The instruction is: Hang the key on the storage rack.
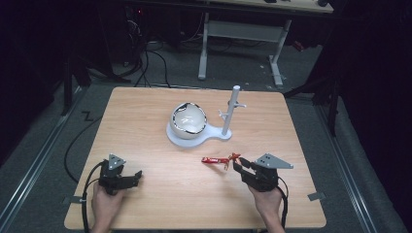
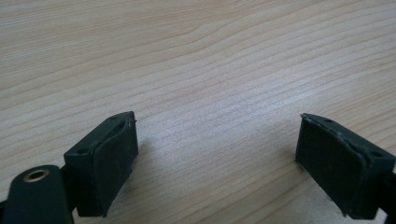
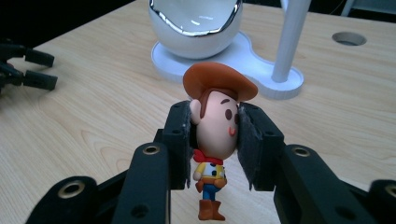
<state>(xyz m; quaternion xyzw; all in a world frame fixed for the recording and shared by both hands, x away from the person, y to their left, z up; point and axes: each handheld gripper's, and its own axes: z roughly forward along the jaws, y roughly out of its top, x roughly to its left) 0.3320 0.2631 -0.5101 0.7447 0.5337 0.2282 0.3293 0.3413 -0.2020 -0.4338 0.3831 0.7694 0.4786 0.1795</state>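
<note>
Seen from the high view, a person's two hands come in from the near edge of a wooden tabletop (image 1: pixel 145 107), each holding a black gripper. The left gripper (image 1: pixel 138 175) sits low at the near left, its jaws apart and with nothing between them. The right gripper (image 1: pixel 236 165) at the near right points toward the middle of the tabletop and is clamped on a small toy figure (image 1: pixel 232 158); from here the toy reads only as a small red and orange shape at the jaw tips. Just beside it, a red wrapper (image 1: pixel 212 160) lies flat on the wood. Farther back, near the centre, a glossy white bowl (image 1: pixel 188 119) rests on a white base (image 1: pixel 214 133), from which a slim white post (image 1: pixel 231 112) rises upright at the right.

In the left gripper view, the left gripper (image 2: pixel 217 140) hangs close over bare wood grain, its two padded jaws standing wide apart and holding nothing.

In the right gripper view, the right gripper (image 3: pixel 215 144) grips the toy figure (image 3: pixel 215 126), a cowboy doll with a brown hat, red neckerchief and brown boots. The pads press on both sides of its head, and the doll hangs upright between the jaws, its boots clear of the wood. Behind it stand the white bowl (image 3: pixel 194 28), its base (image 3: pixel 243 51) and the post (image 3: pixel 289 42), with the left gripper (image 3: pixel 49 70) at the far left edge.
</note>
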